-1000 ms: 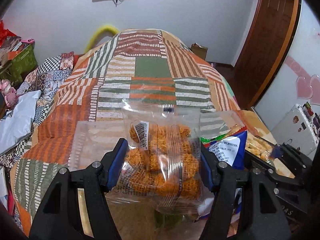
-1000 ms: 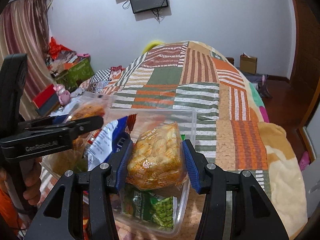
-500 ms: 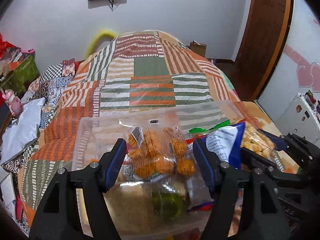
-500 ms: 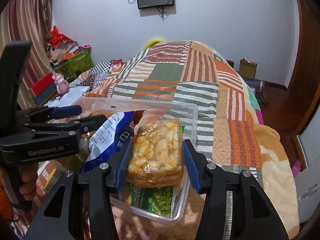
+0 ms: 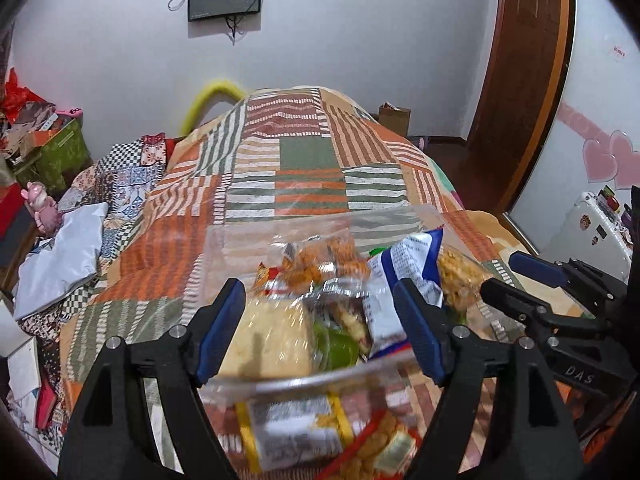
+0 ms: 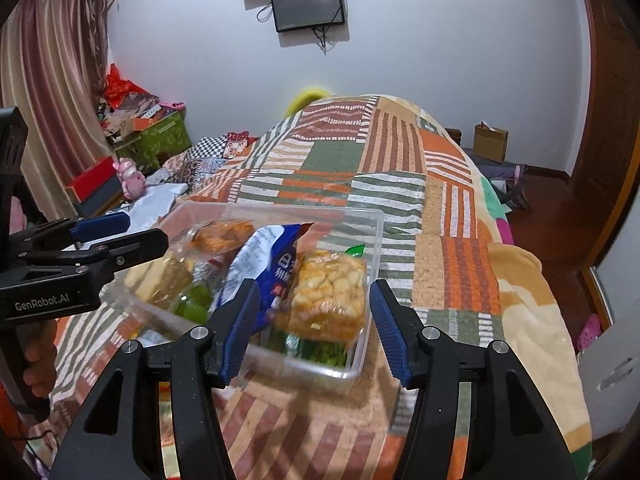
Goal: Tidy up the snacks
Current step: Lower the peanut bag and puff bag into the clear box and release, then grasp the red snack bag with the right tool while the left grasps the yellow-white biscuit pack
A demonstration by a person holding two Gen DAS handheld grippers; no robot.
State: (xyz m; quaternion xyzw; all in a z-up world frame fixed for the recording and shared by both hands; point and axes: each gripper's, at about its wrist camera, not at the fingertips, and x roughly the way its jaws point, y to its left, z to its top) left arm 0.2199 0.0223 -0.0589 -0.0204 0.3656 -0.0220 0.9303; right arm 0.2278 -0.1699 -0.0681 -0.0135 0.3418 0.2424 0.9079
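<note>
A clear plastic box [image 6: 374,240] sits on the patchwork bed and holds several snack packs. A clear bag of orange crackers [image 5: 320,260] lies at its far left, also in the right wrist view [image 6: 224,234]. A blue-white packet [image 6: 268,264] stands in the middle, and a yellow puff bag [image 6: 328,296] leans at the right over a green pea pack [image 6: 320,350]. My left gripper [image 5: 320,332] is open and empty just above the box's near rim [image 5: 320,378]. My right gripper [image 6: 310,326] is open and empty, with its jaws on either side of the yellow bag, apart from it.
More snack packs [image 5: 304,436] lie on the bed in front of the box. The patchwork blanket [image 6: 360,152] stretches far ahead. Clutter and a green box [image 6: 164,136] stand at the left. A wooden door [image 5: 520,80] and white suitcase [image 5: 592,228] are at the right.
My left gripper has let go of the orange cracker bag into the box and drawn back. My right gripper has opened off the yellow puff bag, which now rests in the box.
</note>
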